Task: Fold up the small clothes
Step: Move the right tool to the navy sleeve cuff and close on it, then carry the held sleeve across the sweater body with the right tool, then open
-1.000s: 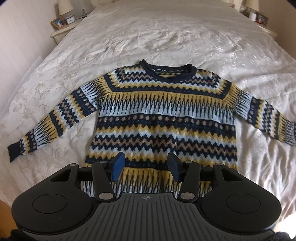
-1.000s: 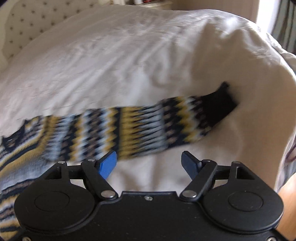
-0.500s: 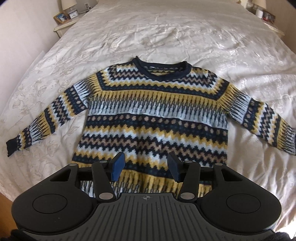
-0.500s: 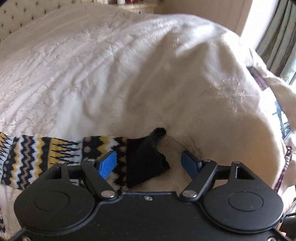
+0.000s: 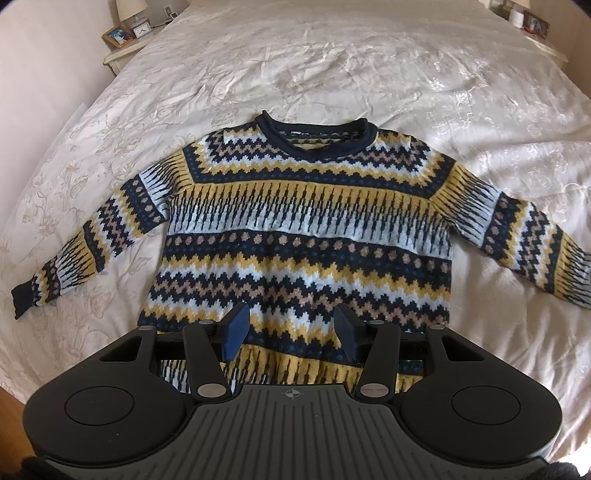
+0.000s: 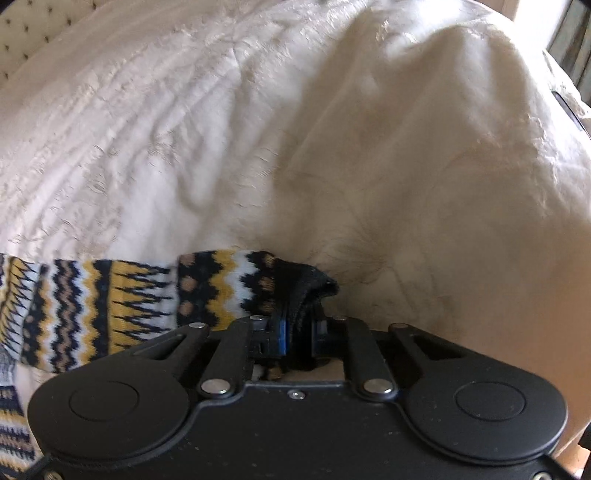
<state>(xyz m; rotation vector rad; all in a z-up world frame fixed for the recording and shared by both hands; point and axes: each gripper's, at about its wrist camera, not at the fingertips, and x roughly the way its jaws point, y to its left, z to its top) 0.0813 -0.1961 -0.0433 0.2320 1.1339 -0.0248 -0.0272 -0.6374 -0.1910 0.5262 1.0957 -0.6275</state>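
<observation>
A patterned sweater (image 5: 306, 229) in navy, yellow, white and tan lies flat, front up, on the bed, both sleeves spread out. My left gripper (image 5: 291, 330) is open and empty, hovering over the sweater's bottom hem. In the right wrist view, my right gripper (image 6: 297, 338) is shut on the dark cuff (image 6: 308, 291) of the right sleeve (image 6: 110, 302), which runs off to the left. The left sleeve's dark cuff (image 5: 24, 301) lies at the far left of the left wrist view.
A cream embroidered bedspread (image 5: 332, 66) covers the whole bed. A nightstand with a photo frame (image 5: 117, 35), clock and lamp stands at the far left. Another nightstand (image 5: 532, 22) is at the far right. The bed's edge drops off to the right (image 6: 546, 155).
My right gripper moved onto the right sleeve's cuff and closed on it. My left gripper shifted slightly, staying open over the hem.
</observation>
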